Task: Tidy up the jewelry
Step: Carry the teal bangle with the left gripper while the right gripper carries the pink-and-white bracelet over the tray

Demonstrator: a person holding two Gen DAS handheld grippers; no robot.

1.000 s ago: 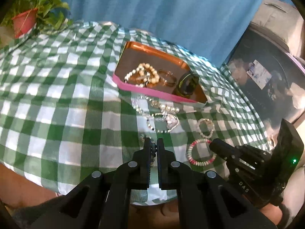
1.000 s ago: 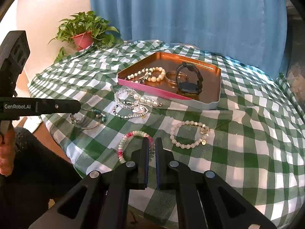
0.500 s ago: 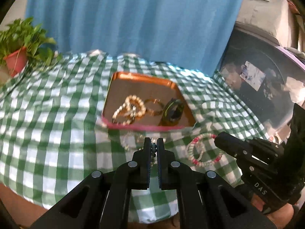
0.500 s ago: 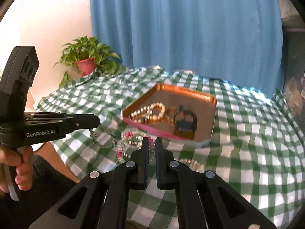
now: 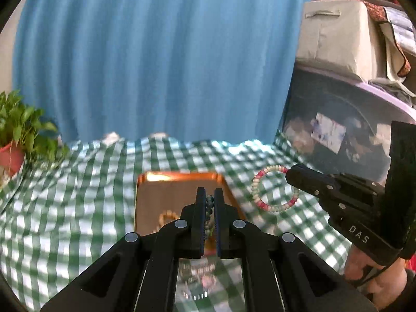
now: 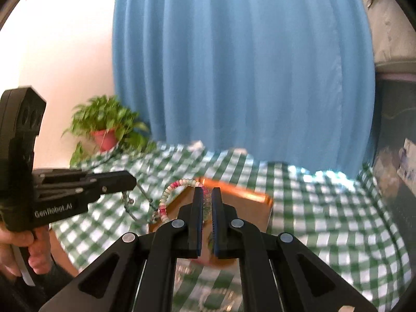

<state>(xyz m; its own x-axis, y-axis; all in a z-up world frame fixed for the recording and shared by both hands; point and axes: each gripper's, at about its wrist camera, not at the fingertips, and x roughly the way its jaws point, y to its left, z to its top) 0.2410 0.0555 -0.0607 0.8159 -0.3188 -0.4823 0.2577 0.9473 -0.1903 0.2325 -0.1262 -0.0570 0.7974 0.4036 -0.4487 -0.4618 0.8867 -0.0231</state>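
Left gripper (image 5: 210,200) clamped on a dark beaded strand (image 5: 209,205), which hangs between its fingers. Right gripper (image 6: 205,197) pinched on a pink-and-cream bead bracelet (image 5: 273,189), loop dangling off its tip. Beyond both claws: copper tray (image 5: 179,189) on the green checked cloth (image 5: 78,195). Lettering reads "DAS" on the right gripper, "GenRobot.AI" on the left. Farthest: blue curtain (image 5: 156,65).

A green-and-white checked cloth (image 5: 78,197) fills the lower frame under a copper-orange tray (image 5: 166,195). A pink-and-cream bead bracelet (image 5: 273,189) hangs right. Blue curtain (image 5: 156,65) above; green plant in a red pot (image 6: 105,136) left.
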